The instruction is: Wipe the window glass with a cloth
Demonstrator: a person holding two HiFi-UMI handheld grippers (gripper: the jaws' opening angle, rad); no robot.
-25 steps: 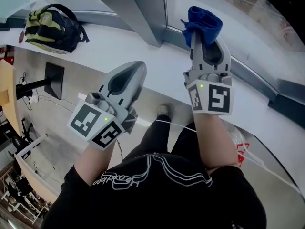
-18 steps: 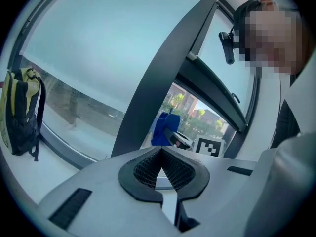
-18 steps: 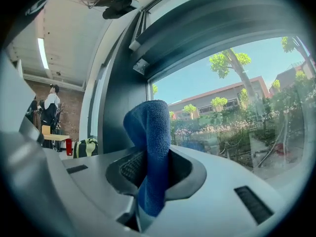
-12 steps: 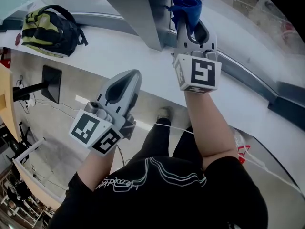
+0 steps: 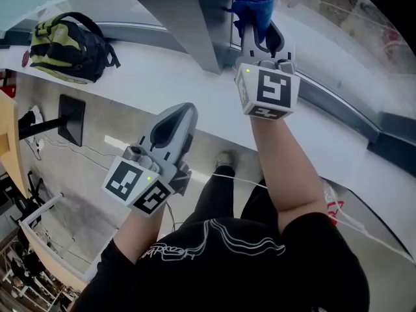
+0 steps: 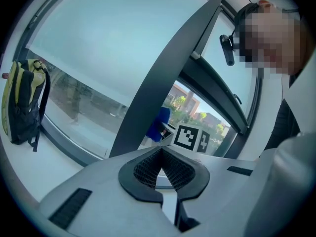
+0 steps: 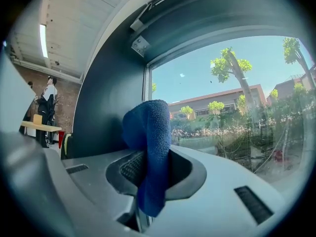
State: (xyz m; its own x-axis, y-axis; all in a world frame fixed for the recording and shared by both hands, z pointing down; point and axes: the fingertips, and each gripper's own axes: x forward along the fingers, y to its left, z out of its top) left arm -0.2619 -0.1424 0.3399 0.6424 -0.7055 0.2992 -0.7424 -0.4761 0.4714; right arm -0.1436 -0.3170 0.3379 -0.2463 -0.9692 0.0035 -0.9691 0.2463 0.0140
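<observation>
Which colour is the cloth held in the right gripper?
A dark blue microfibre cloth; clearest in the right gripper view.

an office-like hall, with tall dark-framed window glass (image 7: 232, 98), a wide white sill (image 5: 153, 67) and a backpack (image 5: 65, 41).

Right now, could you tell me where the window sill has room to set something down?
The white sill is bare between the backpack and the dark mullion, and again right of the right gripper. Crowded at the mullion, where that gripper holds the blue cloth.
</observation>
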